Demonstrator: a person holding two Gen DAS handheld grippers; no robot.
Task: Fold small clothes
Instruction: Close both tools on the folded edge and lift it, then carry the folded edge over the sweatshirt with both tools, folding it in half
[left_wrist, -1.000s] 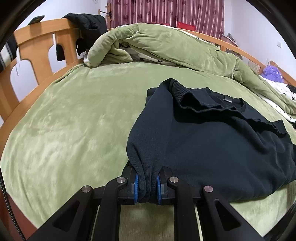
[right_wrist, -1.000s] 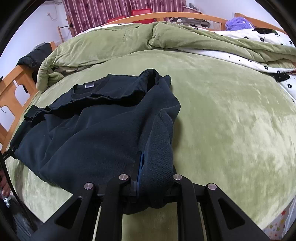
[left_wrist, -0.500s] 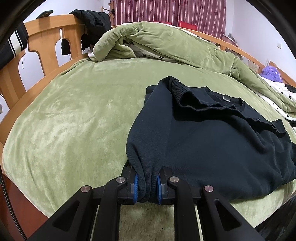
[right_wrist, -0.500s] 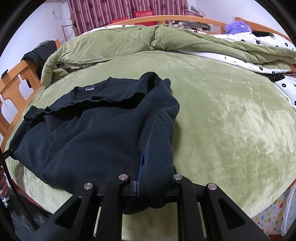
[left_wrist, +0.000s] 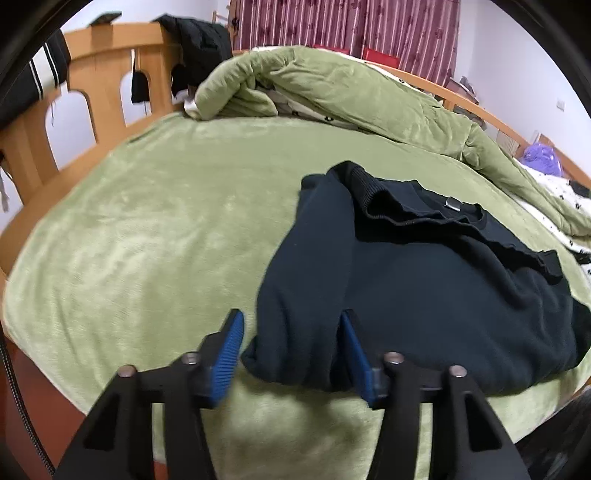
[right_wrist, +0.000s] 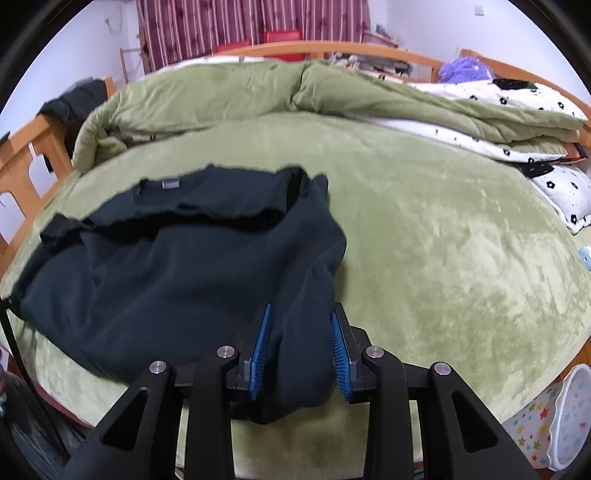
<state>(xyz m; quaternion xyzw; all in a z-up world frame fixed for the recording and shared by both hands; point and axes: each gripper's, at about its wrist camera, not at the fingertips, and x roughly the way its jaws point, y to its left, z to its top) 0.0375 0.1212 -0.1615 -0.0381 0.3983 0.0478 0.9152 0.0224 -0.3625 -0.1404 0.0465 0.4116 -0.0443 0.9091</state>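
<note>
A dark navy sweater (left_wrist: 406, 295) lies folded on the green blanket of the bed (left_wrist: 147, 240), its neck label turned up at the far side. My left gripper (left_wrist: 291, 315) straddles the sweater's near left fold. Its jaws are opening: the left pad (left_wrist: 229, 354) stands clear of the cloth, which sags between them. In the right wrist view the sweater (right_wrist: 166, 277) fills the left half of the bed (right_wrist: 443, 240). My right gripper (right_wrist: 301, 306) is around the near right fold, its jaws opening too, with the cloth loose between the blue pads.
A rolled green duvet (left_wrist: 351, 96) lies across the far side of the bed. The wooden bed frame (left_wrist: 99, 66) runs along the left, with a dark garment (left_wrist: 195, 44) hung on it. White flower-print bedding (right_wrist: 517, 96) is at the right; a white basin (right_wrist: 569, 413) stands beside the bed.
Both grippers were shut on the sweater's near folds and have spread their jaws. The folds have slackened and settled onto the blanket. Both views have drawn back slightly.
</note>
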